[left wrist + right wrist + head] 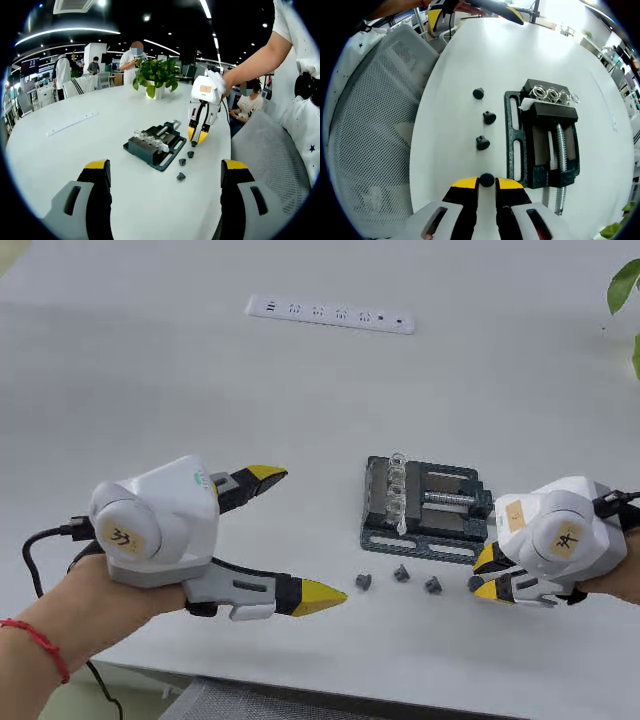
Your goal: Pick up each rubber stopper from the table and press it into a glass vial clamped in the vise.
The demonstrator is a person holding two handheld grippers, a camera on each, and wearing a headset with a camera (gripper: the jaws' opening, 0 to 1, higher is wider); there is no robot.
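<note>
Four clear glass vials (pixel 398 485) (pixel 552 93) (pixel 150 139) stand in a row in the dark vise (pixel 440 525) (pixel 545 150) (pixel 145 150). Three black rubber stoppers (pixel 401 573) (pixel 489 117) (pixel 182 162) lie loose on the white table in front of it. A fourth stopper (pixel 486 179) (pixel 476 583) (pixel 193 144) sits between the yellow tips of my right gripper (pixel 487 184) (pixel 487 574) (pixel 197 136), which is shut on it just right of the row. My left gripper (pixel 294 534) (pixel 166 166) hovers wide open and holds nothing, left of the vise.
A white power strip (pixel 330 314) (pixel 72 123) lies far back on the table. A potted plant (pixel 155 75) (pixel 625 290) stands beyond the vise. A grey mesh chair (pixel 370 125) (pixel 270 150) sits beside the table's near edge. People are in the background.
</note>
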